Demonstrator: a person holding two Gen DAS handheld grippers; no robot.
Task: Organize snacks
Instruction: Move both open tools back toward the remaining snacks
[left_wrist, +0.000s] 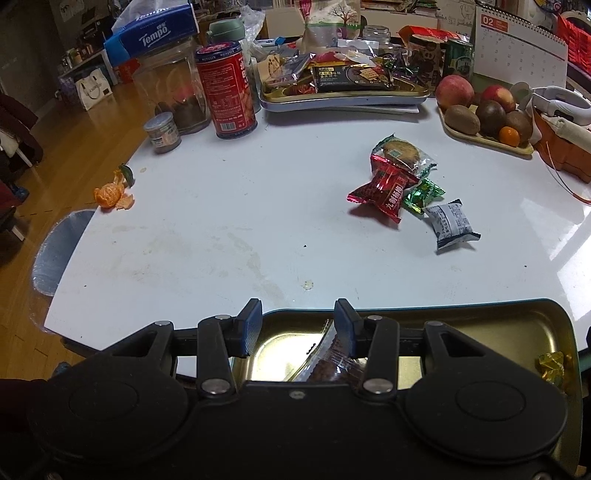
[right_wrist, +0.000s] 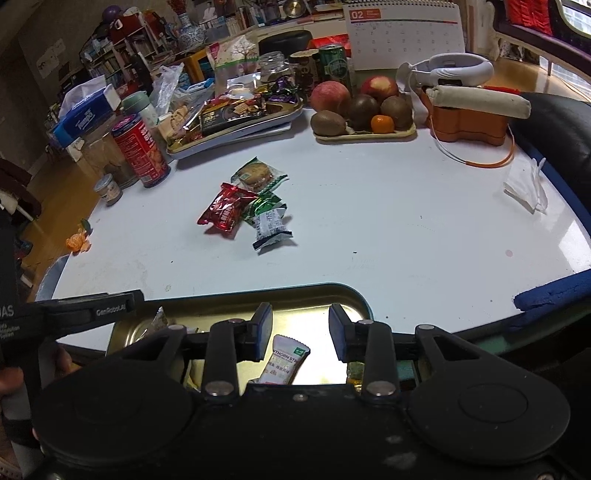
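Several wrapped snacks lie in a cluster mid-table: a cookie pack (left_wrist: 402, 153), a red pack (left_wrist: 384, 192), a green candy (left_wrist: 423, 194) and a white pack (left_wrist: 452, 223); the cluster also shows in the right wrist view (right_wrist: 245, 201). A gold tin tray (left_wrist: 517, 325) sits at the near table edge. My left gripper (left_wrist: 297, 328) is open over it, above a clear-wrapped brown snack (left_wrist: 332, 363). My right gripper (right_wrist: 300, 332) is open over the same tray (right_wrist: 325, 295), above a white hawthorn strip pack (right_wrist: 284, 363). A gold candy (left_wrist: 552, 365) lies in the tray's right end.
At the back stand a second tray piled with snacks (left_wrist: 343, 83), a red can (left_wrist: 229, 92), a glass jar (left_wrist: 173, 92), a small tin (left_wrist: 162, 133), a fruit tray (left_wrist: 484, 114), an orange basket (right_wrist: 469, 118) and a calendar (right_wrist: 402, 35). Orange peel (left_wrist: 112, 194) lies at the left edge. A face mask (right_wrist: 526, 188) lies right.
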